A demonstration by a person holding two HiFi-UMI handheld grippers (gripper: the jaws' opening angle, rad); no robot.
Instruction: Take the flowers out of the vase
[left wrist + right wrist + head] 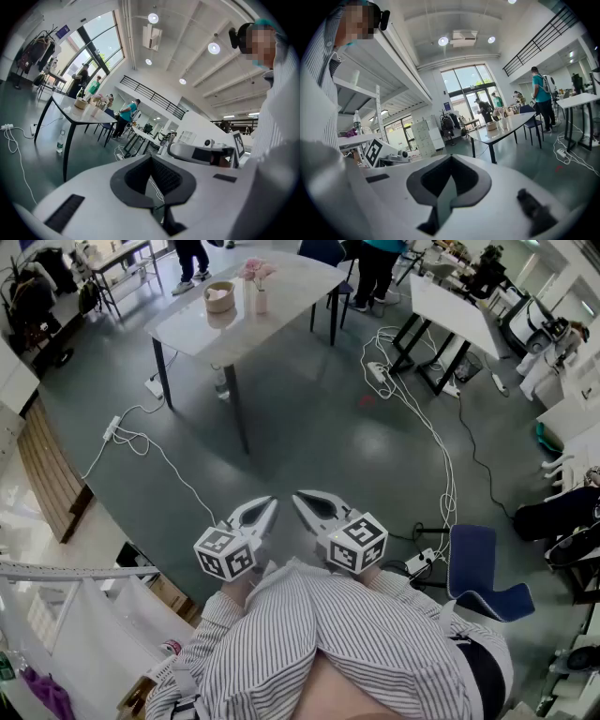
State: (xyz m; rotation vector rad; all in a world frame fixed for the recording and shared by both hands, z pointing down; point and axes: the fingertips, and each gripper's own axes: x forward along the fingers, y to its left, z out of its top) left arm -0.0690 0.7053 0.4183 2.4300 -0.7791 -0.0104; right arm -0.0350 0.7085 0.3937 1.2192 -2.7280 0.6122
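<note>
Grey polished floor [309,427] fills most of the room between you and the job. The bunch of pink flowers [256,270] stands in a small pale slender vase [262,302] on the long light-topped, black-legged worktop [281,310], well away from you at the far side of the head view. A round tan woven basket [219,296] sits just beside the vase. A clear plastic bottle [221,381] stands on the floor by a worktop leg, and white cables [441,456] trail across the floor to your right.

The step in hand looks like the approach, so nothing is within reach yet. Walk in along the bare floor and clear of the cables, and square up to the worktop's near edge. Once there, I would open one pair of tongs to steady the vase low down. The other should take the stems just above the rim and lift straight up, since a vase this narrow seems likely to tip under a sideways pull.

You hold both pairs tucked against your striped shirt, side by side, pointing forward and slightly downward, with their tips angled towards each other. The left tongs [271,503] are closed on nothing, jaw tips meeting in the left gripper view. The right tongs [297,497] are likewise fully closed and empty.
</note>
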